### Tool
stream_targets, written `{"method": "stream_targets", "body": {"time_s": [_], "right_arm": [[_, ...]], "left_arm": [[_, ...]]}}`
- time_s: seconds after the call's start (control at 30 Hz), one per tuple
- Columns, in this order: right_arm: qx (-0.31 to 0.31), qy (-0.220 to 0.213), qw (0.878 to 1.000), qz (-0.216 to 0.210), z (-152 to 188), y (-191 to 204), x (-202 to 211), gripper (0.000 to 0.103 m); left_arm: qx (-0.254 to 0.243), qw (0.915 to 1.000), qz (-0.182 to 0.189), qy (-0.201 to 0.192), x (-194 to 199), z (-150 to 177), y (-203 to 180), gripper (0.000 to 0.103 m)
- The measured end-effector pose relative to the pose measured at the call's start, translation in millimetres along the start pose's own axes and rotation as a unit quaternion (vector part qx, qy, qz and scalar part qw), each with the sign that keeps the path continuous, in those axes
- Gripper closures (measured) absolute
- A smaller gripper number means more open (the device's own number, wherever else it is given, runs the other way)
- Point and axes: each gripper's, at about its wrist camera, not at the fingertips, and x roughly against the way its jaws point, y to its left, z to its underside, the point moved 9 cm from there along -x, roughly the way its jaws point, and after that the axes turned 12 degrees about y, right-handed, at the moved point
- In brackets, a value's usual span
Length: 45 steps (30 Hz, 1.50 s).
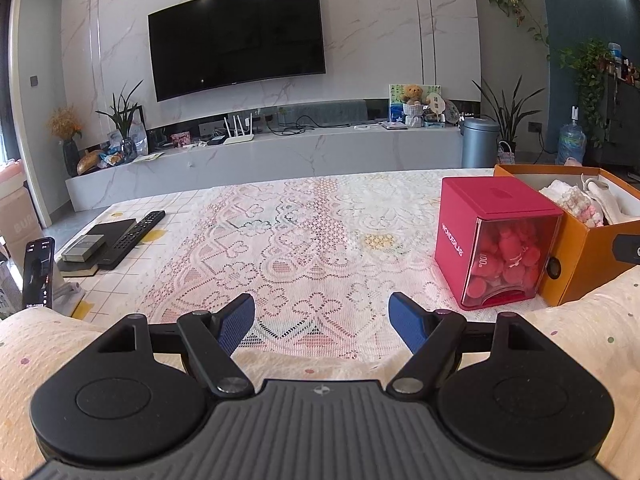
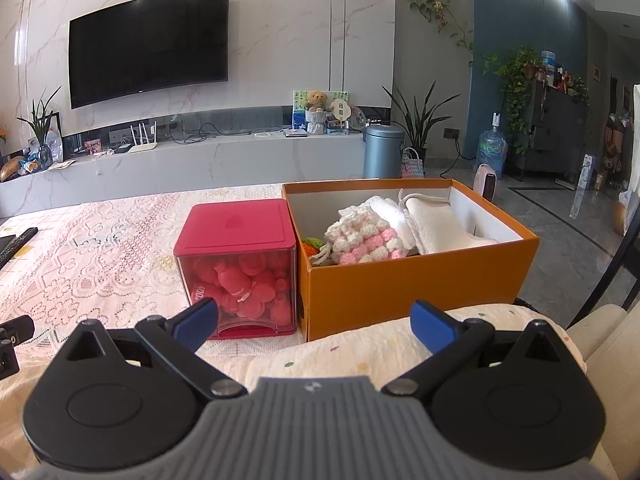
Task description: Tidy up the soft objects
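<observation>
An orange cardboard box (image 2: pixel 420 280) stands on the lace-covered table and holds a pink-and-white crocheted piece (image 2: pixel 362 240), a white cloth pouch (image 2: pixel 436 226) and a small orange-green knit item (image 2: pixel 314 245). In the left wrist view the same orange box (image 1: pixel 592 264) sits at the far right. My right gripper (image 2: pixel 314 322) is open and empty, low in front of the box, above a pale dotted cushion (image 2: pixel 360 356). My left gripper (image 1: pixel 322 320) is open and empty over the lace tablecloth (image 1: pixel 280 240), left of the box.
A red transparent cube (image 2: pixel 236 272) full of red pieces stands against the box's left side, also the red cube (image 1: pixel 496 240). Remote controls (image 1: pixel 132 238), a book stack and a phone on a stand (image 1: pixel 38 272) lie at the table's left. A TV wall is behind.
</observation>
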Motion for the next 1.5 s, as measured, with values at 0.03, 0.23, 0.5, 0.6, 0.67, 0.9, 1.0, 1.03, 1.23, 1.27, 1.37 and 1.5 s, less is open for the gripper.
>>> {"method": "stream_targets", "body": {"time_s": [0.03, 0.23, 0.5, 0.6, 0.67, 0.9, 1.0, 1.03, 1.23, 1.27, 1.37, 1.5], "right_arm": [[0.0, 0.0, 1.0, 0.0, 0.0, 0.1, 0.0, 0.003], [0.0, 0.0, 1.0, 0.0, 0.1, 0.1, 0.0, 0.003], [0.0, 0.0, 1.0, 0.0, 0.1, 0.0, 0.0, 0.003], [0.0, 0.0, 1.0, 0.0, 0.2, 0.0, 0.1, 0.003], [0.0, 0.0, 1.0, 0.0, 0.1, -0.1, 0.0, 0.003], [0.0, 0.0, 1.0, 0.0, 0.2, -0.2, -0.2, 0.003], [0.001, 0.0, 1.0, 0.0, 0.1, -0.2, -0.2, 0.003], [0.001, 0.0, 1.0, 0.0, 0.2, -0.1, -0.2, 0.003], [0.001, 0.0, 1.0, 0.0, 0.2, 0.0, -0.2, 0.003], [0.0, -0.001, 1.0, 0.0, 0.2, -0.1, -0.2, 0.003], [0.0, -0.001, 1.0, 0.001, 0.0, 0.1, 0.4, 0.003], [0.0, -0.001, 1.0, 0.001, 0.0, 0.1, 0.5, 0.003]], "left_arm": [[0.0, 1.0, 0.0, 0.0, 0.1, 0.1, -0.1, 0.013], [0.001, 1.0, 0.001, 0.001, 0.1, 0.1, 0.0, 0.013], [0.004, 1.0, 0.002, 0.002, 0.0, 1.4, -0.6, 0.013], [0.003, 1.0, 0.002, 0.002, 0.0, 1.4, -0.5, 0.013], [0.003, 1.0, 0.003, 0.001, 0.3, 1.4, -0.7, 0.013], [0.004, 1.0, 0.003, 0.002, 0.3, 2.1, -0.8, 0.013], [0.004, 1.0, 0.003, 0.002, 0.4, 2.1, -0.8, 0.013], [0.004, 1.0, 0.003, 0.001, 0.8, 2.3, -1.2, 0.013], [0.005, 1.0, 0.003, 0.002, 0.5, 2.2, -1.0, 0.013], [0.005, 1.0, 0.003, 0.002, 0.6, 2.7, -1.7, 0.013], [0.005, 1.0, 0.003, 0.002, 0.7, 2.6, -1.7, 0.013], [0.005, 1.0, 0.003, 0.002, 0.9, 2.6, -2.1, 0.013]]}}
